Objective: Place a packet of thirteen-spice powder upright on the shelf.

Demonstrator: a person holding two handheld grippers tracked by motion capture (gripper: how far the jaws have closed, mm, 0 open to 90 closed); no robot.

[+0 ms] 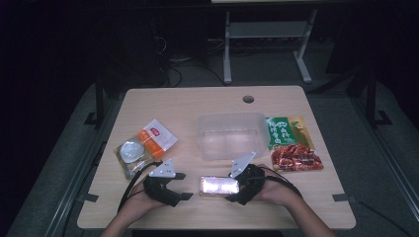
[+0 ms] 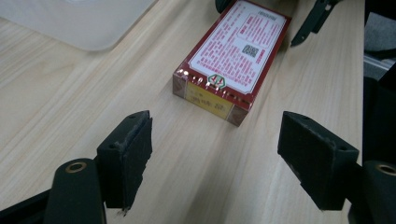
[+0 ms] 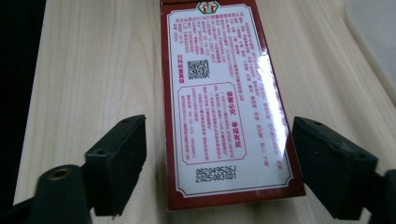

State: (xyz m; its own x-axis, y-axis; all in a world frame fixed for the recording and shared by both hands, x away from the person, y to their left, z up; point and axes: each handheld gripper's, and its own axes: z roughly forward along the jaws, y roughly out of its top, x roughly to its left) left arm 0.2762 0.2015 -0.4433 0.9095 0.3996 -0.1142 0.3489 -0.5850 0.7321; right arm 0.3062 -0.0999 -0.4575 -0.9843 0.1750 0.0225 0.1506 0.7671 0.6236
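Note:
A flat red box (image 1: 219,185) with a white printed label lies on the wooden table (image 1: 188,106) near its front edge, between the two hands. My left gripper (image 1: 182,186) stands open just left of the box, jaws spread and a short gap from its end (image 2: 209,99). From the other side my right gripper (image 1: 231,187) is open, its jaws straddling the box's near end (image 3: 224,140) without touching. The left gripper (image 2: 215,154) and right gripper (image 3: 217,163) hold nothing.
A clear plastic container (image 1: 231,135) stands behind the box at mid-table. To its right lies a green and red snack packet (image 1: 292,143). At left lie an orange-and-white sachet (image 1: 157,137) and a clear packet with a round lid (image 1: 131,153). A cable hole (image 1: 248,98) is at the back.

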